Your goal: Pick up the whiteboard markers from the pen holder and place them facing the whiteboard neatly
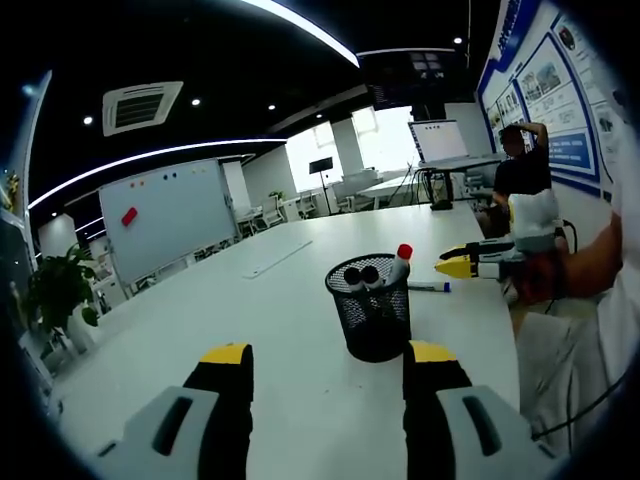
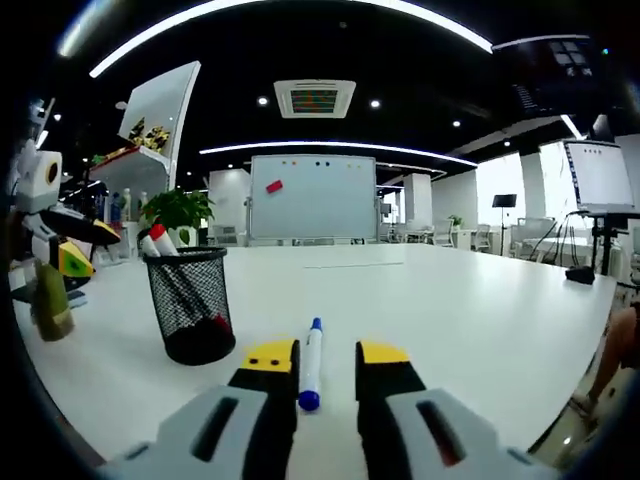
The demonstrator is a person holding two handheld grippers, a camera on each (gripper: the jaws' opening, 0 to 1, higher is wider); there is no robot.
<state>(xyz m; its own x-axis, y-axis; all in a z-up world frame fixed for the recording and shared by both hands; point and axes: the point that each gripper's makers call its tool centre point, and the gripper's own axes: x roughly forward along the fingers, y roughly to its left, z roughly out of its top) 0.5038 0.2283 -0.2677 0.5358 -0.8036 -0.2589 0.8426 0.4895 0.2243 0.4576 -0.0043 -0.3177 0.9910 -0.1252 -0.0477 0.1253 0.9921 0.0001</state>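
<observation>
Markers are light, stiff, smooth-barrelled, so best pinched mid-barrel: three stand in the mesh pen holder (image 1: 370, 306) on the white surface (image 1: 250, 330), one blue marker (image 2: 311, 362) lies between the released right tongs (image 2: 327, 362), left tongs (image 1: 328, 362) released too.

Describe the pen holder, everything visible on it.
The pen holder is a round black cup of what looks like wire mesh, see-through, with a solid rim and a dark base. It stands upright on the white table, ahead of the left gripper. Several markers stand slanted in it: a red cap and dark ends rise above the rim. In the right gripper view it stands apart from the blue-capped marker lying on the table. Neither gripper touches it.
</observation>
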